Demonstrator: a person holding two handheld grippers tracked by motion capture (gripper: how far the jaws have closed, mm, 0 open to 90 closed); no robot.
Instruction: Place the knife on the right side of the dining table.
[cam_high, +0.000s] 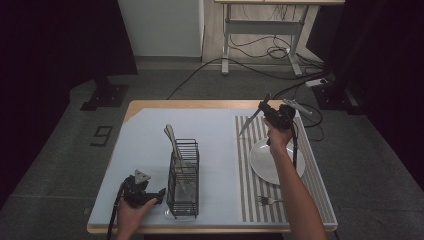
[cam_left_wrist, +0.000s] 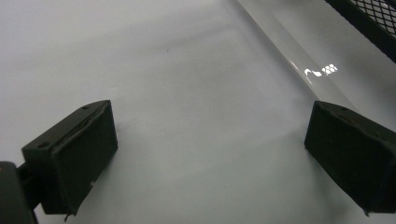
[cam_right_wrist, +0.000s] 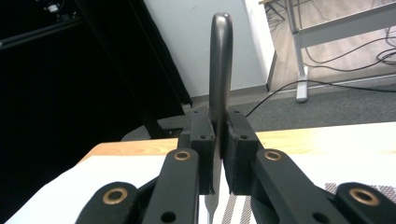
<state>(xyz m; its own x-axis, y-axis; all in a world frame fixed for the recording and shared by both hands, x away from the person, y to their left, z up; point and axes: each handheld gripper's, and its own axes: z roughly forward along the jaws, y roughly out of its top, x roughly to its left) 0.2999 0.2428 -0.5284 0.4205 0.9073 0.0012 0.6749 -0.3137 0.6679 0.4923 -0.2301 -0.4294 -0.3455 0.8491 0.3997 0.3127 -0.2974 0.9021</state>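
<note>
Cutlery is the matter on this table (cam_high: 150, 112), which carries a pale blue cover and, along its right side, a striped placemat (cam_high: 246, 165). The right gripper (cam_high: 266, 106) is raised above the far end of the placemat, near the far right corner of the table, and its jaws are pressed on a table knife (cam_high: 248, 122). In the high view the blade slants down and to the left from the jaws, with its tip above the left edge of the placemat. In the right gripper view the knife's handle (cam_right_wrist: 220, 65) stands straight up between the two black pads, which pinch it from both sides, and a short part of the blade shows under them.

A white plate (cam_high: 260, 162) lies on the placemat, partly covered by the person's right forearm. A fork (cam_high: 267, 201) lies on the placemat near the near edge of the table, just beside the plate.

A black wire cutlery basket (cam_high: 183, 177) stands upright toward the near edge, left of the placemat, with some utensils (cam_high: 172, 137) leaning out of its top.

The left gripper (cam_high: 161, 192) rests low near the near left corner, just beside the basket. In the left gripper view its jaws are spread wide with only the pale cover between them, and the basket's mesh (cam_left_wrist: 373, 18) shows at the upper right corner.
</note>
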